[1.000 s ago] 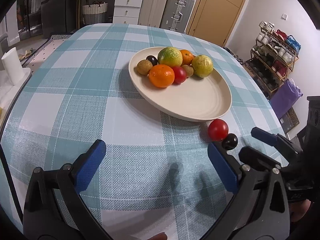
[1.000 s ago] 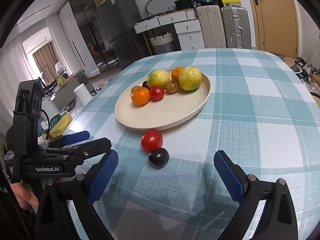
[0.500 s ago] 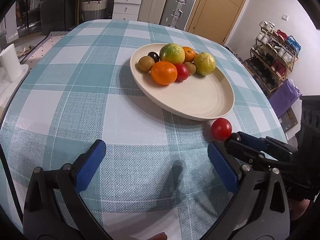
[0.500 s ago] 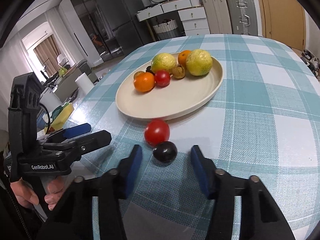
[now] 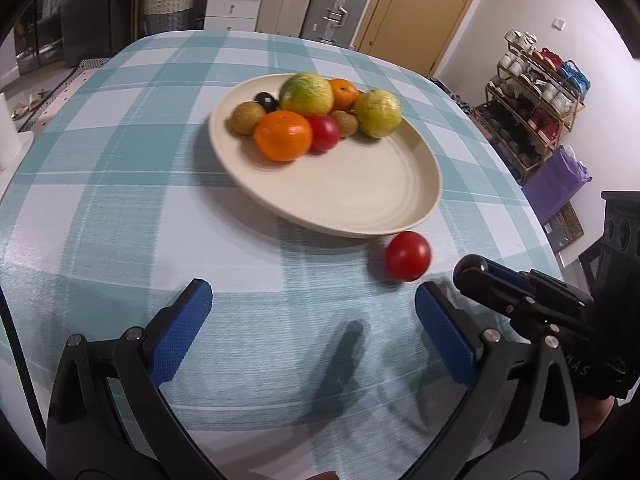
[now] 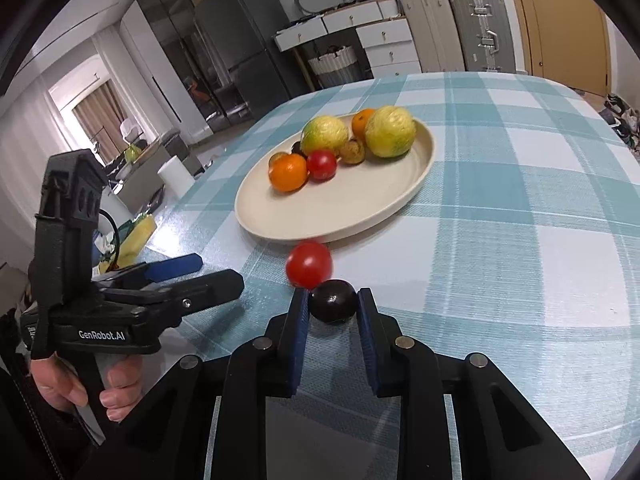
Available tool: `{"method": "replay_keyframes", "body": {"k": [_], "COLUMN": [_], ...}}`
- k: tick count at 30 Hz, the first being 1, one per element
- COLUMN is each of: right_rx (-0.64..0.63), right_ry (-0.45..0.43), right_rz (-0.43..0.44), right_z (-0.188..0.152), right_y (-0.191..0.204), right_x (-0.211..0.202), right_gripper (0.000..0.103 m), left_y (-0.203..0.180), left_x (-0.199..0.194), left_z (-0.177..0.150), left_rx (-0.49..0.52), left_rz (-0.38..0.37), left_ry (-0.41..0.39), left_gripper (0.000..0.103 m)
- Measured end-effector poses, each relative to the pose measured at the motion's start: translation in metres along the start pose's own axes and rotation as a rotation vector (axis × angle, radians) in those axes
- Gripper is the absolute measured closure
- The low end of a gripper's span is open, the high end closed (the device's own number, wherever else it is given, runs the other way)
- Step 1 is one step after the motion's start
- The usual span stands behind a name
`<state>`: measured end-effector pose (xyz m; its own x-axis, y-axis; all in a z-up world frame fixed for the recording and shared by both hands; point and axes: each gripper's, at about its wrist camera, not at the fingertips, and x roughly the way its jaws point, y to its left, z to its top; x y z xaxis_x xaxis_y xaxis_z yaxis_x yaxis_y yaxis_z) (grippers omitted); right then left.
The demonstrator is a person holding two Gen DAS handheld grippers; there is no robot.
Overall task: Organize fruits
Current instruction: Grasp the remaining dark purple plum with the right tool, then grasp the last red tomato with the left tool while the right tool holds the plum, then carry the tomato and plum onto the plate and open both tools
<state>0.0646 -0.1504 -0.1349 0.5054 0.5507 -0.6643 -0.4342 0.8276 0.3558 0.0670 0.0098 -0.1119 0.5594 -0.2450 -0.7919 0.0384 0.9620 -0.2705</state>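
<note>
The small dark purple round fruit point(image 6: 333, 306) lies on the checked tabletop point(image 6: 520, 208), touching a red tomato point(image 6: 309, 264) near the cream plate point(image 6: 416, 184). The right gripper point(image 6: 333, 312) has its jaws clenched on it; the left gripper point(image 5: 312, 320) hangs released. I think a straight, gentle lift avoids rolling the tomato away.

You've got the dark plum point(image 6: 333, 307) pinched low on the checked cloth, touching a red tomato point(image 6: 309, 264) just beside the cream plate point(image 6: 360, 216). On that plate's far side sit two oranges, two yellow-green citrus, a tomato, brown fruits and another plum.
</note>
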Motion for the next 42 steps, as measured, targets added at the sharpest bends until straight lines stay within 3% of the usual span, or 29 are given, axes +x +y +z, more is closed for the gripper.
{"method": "replay_keyframes", "body": {"k": [17,22,23,26,28,29,42], "right_rx": [0.042,0.047,0.048,0.048,0.048,0.047,0.037], "right_ry": [-0.069,-0.080,-0.082,-0.081,-0.080,-0.081,-0.087], "right_rz": [0.007,0.027,0.031,0.041,0.044,0.045,0.031], "right_z": [-0.004,-0.005,-0.005,-0.004,-0.004,-0.003,0.000], "right_y": [-0.032,-0.035,-0.035,-0.037,-0.038,-0.038,-0.035], "right_x": [-0.029,-0.032,-0.032,-0.033,-0.032,-0.033,-0.036], "right_gripper": [0.078,0.078,0.078,0.078,0.078,0.078,0.078], "left_y": [-0.042,-0.047,-0.048,-0.050,-0.050,-0.050,-0.048], "left_x": [0.026,0.027,0.027,0.027,0.028,0.029,0.011], "left_z": [0.010,0.012,0.011,0.010,0.009,0.009,0.003], "left_rx": [0.047,0.043,0.045,0.047,0.048,0.054,0.066], "left_rz": [0.008,-0.029,-0.051,-0.095,-0.110,-0.123,-0.218], "left_ry": [0.016,0.000,-0.009,-0.009,-0.006,0.008,0.019], "left_gripper": [0.003,0.020,0.029,0.040,0.061,0.078,0.078]}}
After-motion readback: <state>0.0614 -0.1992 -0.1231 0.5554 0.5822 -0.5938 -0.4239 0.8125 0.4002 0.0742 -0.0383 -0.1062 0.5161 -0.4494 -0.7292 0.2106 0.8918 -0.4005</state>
